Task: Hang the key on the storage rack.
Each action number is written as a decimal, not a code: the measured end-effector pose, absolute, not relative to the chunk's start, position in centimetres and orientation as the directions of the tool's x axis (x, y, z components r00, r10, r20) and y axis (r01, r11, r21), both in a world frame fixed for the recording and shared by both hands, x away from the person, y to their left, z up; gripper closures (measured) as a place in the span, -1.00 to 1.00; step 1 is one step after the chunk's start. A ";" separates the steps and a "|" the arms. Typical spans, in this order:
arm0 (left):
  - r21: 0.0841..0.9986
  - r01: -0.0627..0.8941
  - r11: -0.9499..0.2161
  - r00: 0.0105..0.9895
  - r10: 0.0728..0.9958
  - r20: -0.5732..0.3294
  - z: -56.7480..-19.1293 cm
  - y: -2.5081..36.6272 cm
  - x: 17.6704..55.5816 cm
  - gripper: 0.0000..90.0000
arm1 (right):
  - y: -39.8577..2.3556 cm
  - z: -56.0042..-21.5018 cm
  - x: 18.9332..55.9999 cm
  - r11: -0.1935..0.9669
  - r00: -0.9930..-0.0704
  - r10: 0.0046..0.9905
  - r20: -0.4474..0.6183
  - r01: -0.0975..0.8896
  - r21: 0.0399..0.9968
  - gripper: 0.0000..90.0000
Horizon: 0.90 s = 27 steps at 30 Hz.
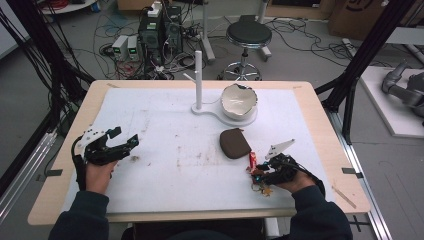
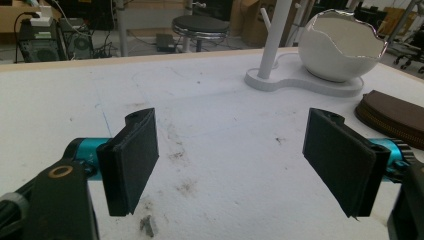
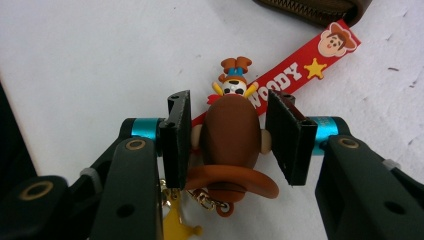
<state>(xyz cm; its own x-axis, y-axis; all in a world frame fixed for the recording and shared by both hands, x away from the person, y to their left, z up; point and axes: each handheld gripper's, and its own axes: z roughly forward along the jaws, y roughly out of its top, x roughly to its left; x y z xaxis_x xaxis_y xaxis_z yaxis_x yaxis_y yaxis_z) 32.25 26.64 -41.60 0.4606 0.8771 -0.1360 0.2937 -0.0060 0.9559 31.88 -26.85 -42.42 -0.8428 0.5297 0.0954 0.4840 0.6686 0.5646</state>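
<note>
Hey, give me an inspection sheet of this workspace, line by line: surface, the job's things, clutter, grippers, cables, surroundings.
Surface: white mat on a wooden table, marked with brown stains and scuffs.
Job's things: Woody figure keychain with red strap lies at the near right; brown zip pouch beside it; white eggshell-shaped bowl sits on a white stand with a peg post.
Clutter: nothing seen beyond a small chip of debris.
Grippers: left gripper open over bare mat; right gripper has jaws around the figure, with a slight gap on one side.
Cables: tangled on the floor behind the table.
Surroundings: black stool, computer towers, cardboard boxes.
</note>
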 end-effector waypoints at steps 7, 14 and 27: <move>0.954 0.299 -0.002 0.453 0.880 -0.140 -41.7 26.7 32.3 -0.51 | -28.2 -41.3 32.1 0.569 -0.826 0.543 0.154 0.496 0.655 0.24; 0.952 0.305 -0.003 0.450 0.882 -0.141 -41.8 26.8 32.3 -0.51 | -29.7 -39.1 32.1 0.363 -0.796 0.569 0.208 0.470 0.804 0.25; 0.951 0.310 0.003 0.445 0.883 -0.148 -41.9 26.9 32.4 -0.51 | -27.1 -32.8 33.4 0.222 -0.813 0.563 0.149 0.322 0.920 0.25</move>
